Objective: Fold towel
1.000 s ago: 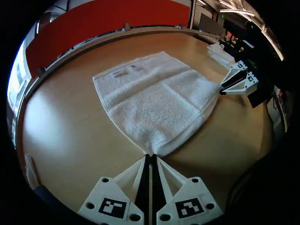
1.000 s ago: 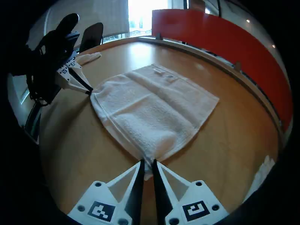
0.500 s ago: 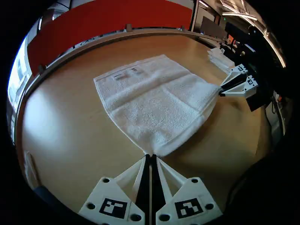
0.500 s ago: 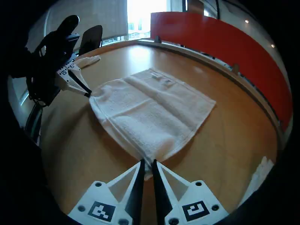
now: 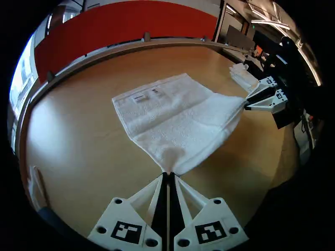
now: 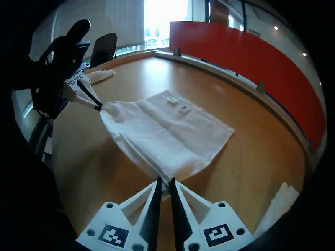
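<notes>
Pinching terry towel (image 5: 176, 121) corners, L gripper (image 5: 168, 176), R gripper (image 6: 164, 184), wood table (image 5: 79, 159)

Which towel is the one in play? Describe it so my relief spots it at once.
On the wooden table beside the red partition, the towel is spread mid-table. Unlike the folded white pile at the table's edge, it bears two small labels, and its near corners are pinched by the left gripper and the right gripper.

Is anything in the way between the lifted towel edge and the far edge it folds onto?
Nothing visible. The left gripper and right gripper each pinch a near corner of the towel; its far half lies flat, nothing on it. Spare cloths sit off to the side.
</notes>
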{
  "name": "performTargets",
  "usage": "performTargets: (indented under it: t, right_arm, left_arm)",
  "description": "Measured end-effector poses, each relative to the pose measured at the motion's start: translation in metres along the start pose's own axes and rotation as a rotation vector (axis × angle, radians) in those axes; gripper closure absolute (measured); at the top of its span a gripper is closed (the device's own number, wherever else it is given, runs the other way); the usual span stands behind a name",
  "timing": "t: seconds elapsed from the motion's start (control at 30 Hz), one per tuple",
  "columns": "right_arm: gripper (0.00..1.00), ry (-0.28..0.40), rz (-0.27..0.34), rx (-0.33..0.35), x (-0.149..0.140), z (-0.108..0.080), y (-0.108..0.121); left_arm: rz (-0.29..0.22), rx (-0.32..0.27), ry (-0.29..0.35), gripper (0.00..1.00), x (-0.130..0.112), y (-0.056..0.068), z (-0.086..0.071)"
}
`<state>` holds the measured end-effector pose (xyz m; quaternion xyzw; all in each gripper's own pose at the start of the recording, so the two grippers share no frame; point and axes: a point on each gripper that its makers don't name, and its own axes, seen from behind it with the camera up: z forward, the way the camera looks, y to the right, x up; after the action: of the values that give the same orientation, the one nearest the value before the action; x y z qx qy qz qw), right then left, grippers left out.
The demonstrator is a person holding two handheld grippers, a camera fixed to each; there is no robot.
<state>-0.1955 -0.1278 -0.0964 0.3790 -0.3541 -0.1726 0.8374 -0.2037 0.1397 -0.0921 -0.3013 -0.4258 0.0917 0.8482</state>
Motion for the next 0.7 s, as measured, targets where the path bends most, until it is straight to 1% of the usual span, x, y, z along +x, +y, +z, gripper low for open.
performTargets:
  t: [0.2,0.7]
  right_arm:
    - [0.85,0.013,-0.007,0.009,0.013,-0.013,-0.005]
    - [0.85,0.018,-0.002,0.012,0.024,-0.039,-0.016]
  left_arm:
    - [-0.002,-0.004,0.004,0.97,0.004,0.004,-0.015]
    - [-0.015,-0.006,0.013,0.98,0.015,0.011,-0.042]
